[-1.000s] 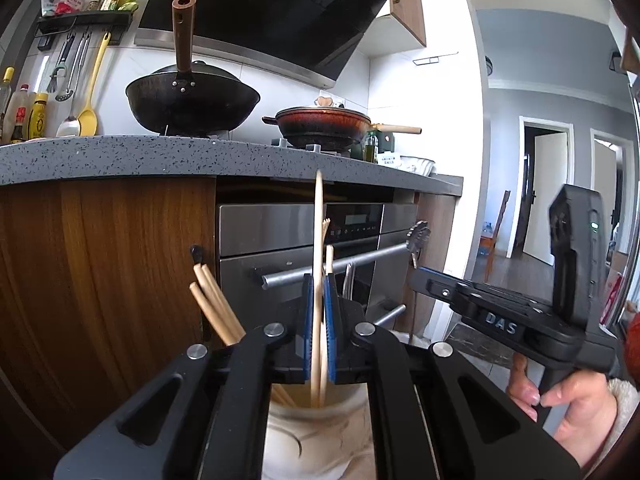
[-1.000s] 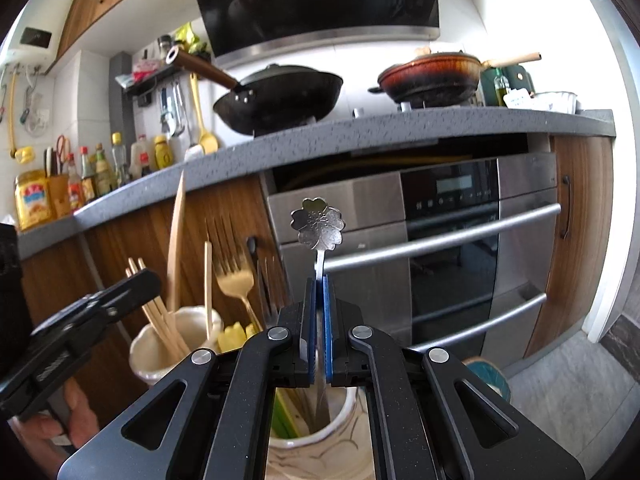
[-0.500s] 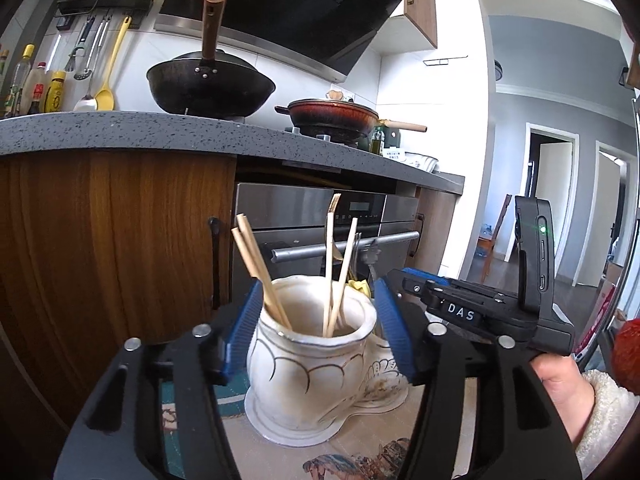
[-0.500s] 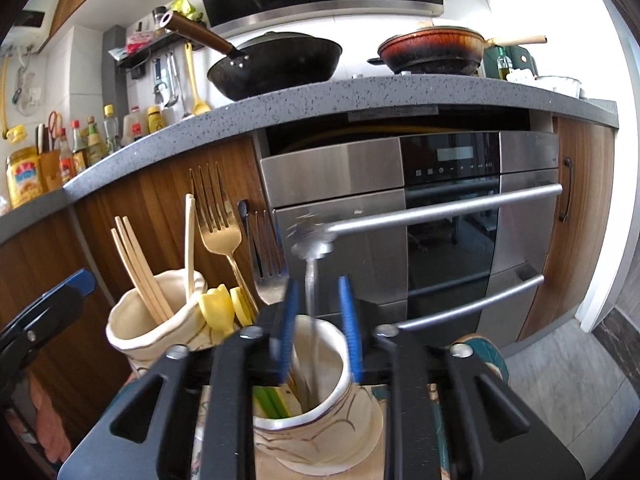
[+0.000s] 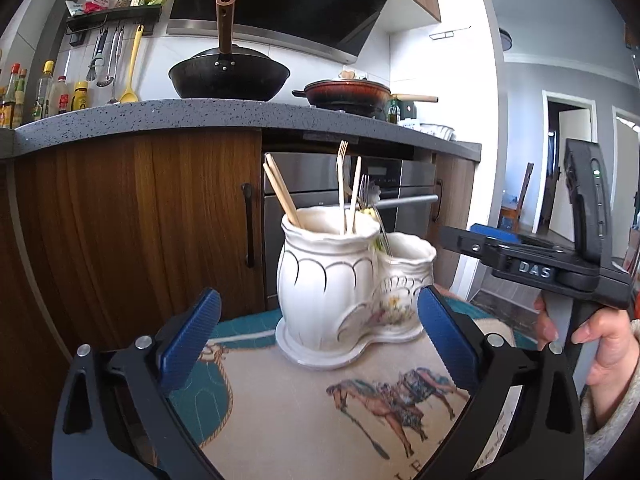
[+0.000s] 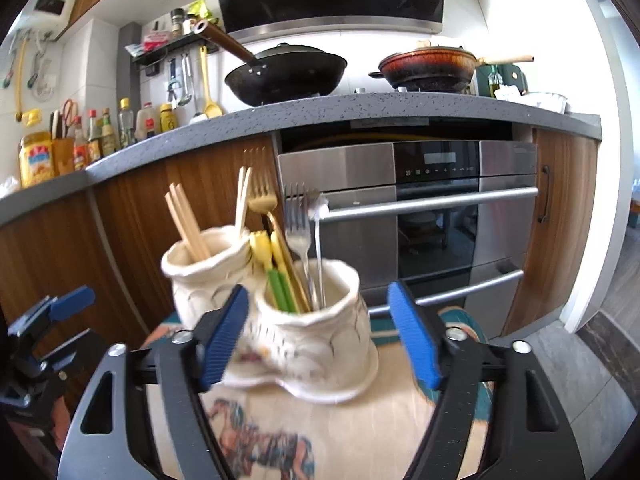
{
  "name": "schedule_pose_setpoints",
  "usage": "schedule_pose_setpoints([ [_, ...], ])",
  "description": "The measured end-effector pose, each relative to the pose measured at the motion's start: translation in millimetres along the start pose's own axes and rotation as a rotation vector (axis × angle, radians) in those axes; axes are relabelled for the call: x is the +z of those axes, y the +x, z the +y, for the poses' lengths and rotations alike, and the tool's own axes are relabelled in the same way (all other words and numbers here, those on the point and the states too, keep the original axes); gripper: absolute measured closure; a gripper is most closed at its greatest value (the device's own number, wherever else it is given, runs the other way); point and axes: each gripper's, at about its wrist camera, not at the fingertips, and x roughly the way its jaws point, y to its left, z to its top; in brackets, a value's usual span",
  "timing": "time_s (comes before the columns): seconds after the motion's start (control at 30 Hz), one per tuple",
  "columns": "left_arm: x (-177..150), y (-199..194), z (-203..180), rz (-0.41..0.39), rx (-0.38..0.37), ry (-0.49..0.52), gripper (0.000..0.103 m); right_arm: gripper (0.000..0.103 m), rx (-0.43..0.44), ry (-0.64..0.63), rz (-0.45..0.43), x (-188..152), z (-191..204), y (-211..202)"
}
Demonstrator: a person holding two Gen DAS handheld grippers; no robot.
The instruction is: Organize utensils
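Observation:
A white ceramic double utensil holder (image 5: 340, 280) stands on a horse-print mat (image 5: 340, 412). Its taller pot holds wooden chopsticks (image 5: 280, 192) and light wooden utensils (image 5: 352, 196). Its shorter pot (image 6: 320, 320) holds forks (image 6: 296, 216), a flower-ended metal utensil (image 6: 318, 232) and yellow-green handled pieces (image 6: 276, 272). My left gripper (image 5: 316, 340) is open and empty, a little short of the holder. My right gripper (image 6: 320, 336) is open and empty, its pads level with the shorter pot on either side. The right gripper also shows at the right of the left wrist view (image 5: 560, 260).
Behind the holder are wooden cabinets (image 5: 140, 220) and a steel oven (image 6: 432, 208) with bar handles. A grey countertop (image 5: 200, 112) carries a black wok (image 5: 228, 76), a red pan (image 5: 348, 94) and bottles (image 6: 100, 132). A tiled floor (image 6: 592, 360) lies right.
Both grippers opened and let go: the left released a wooden utensil into the taller pot, the right the flower-ended utensil into the shorter pot. Both then drew back from the holder.

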Motion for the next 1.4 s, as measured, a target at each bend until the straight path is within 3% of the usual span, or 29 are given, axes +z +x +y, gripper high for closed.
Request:
schedule_pose_setpoints([
  [0.27, -21, -17, -2, 0.027, 0.042, 0.008, 0.006, 0.009, -0.07, -0.042, -0.006, -32, 2, -32],
  [0.47, -31, -23, -2, 0.016, 0.072, 0.011, 0.006, 0.005, -0.115, -0.063, -0.032, -47, 0, -45],
  [0.77, -31, -27, -11, -0.007, 0.086, 0.059, 0.006, 0.005, -0.128, -0.109, -0.092, -51, 8, -47],
  [1.4, -31, -23, -8, 0.013, 0.091, 0.045, 0.006, 0.005, -0.133, -0.113, -0.083, -51, 11, -45],
])
